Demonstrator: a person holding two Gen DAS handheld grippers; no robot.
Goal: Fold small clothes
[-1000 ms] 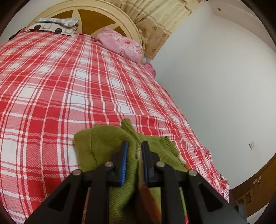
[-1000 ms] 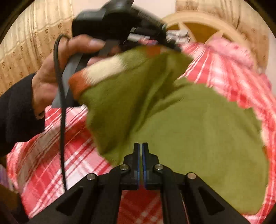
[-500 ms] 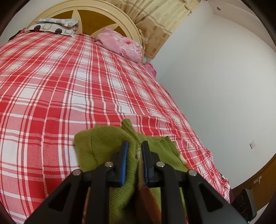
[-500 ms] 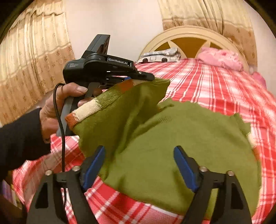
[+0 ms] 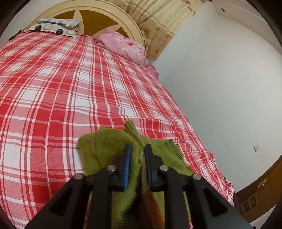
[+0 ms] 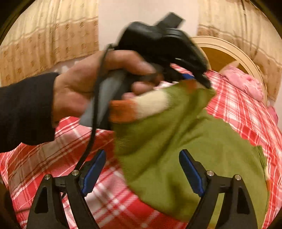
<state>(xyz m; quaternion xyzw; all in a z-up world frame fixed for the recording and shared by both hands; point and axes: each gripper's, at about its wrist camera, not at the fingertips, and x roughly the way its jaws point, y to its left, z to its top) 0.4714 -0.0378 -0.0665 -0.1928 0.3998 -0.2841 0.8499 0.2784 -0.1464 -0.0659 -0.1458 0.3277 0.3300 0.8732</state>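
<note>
A small green knit sweater (image 6: 202,155) with an orange and cream cuff (image 6: 139,107) lies on the red plaid bed. My left gripper (image 5: 137,155) is shut on a fold of the sweater (image 5: 109,141) and holds its sleeve lifted above the bed. In the right wrist view the left gripper (image 6: 201,79) shows in a hand, with the sleeve hanging from it. My right gripper (image 6: 142,169) is open and empty, its jaws wide apart just in front of the sweater's near edge.
The red plaid bedspread (image 5: 61,88) covers the bed. A pink pillow (image 5: 123,45) and a grey patterned pillow (image 5: 52,26) lie by the cream headboard (image 5: 105,10). A white wall (image 5: 220,79) runs along the bed's right side. Curtains (image 6: 44,35) hang at left.
My right gripper opened, let go of the sweater and drew back. The left gripper still holds the sleeve and has shifted across the right wrist view.
</note>
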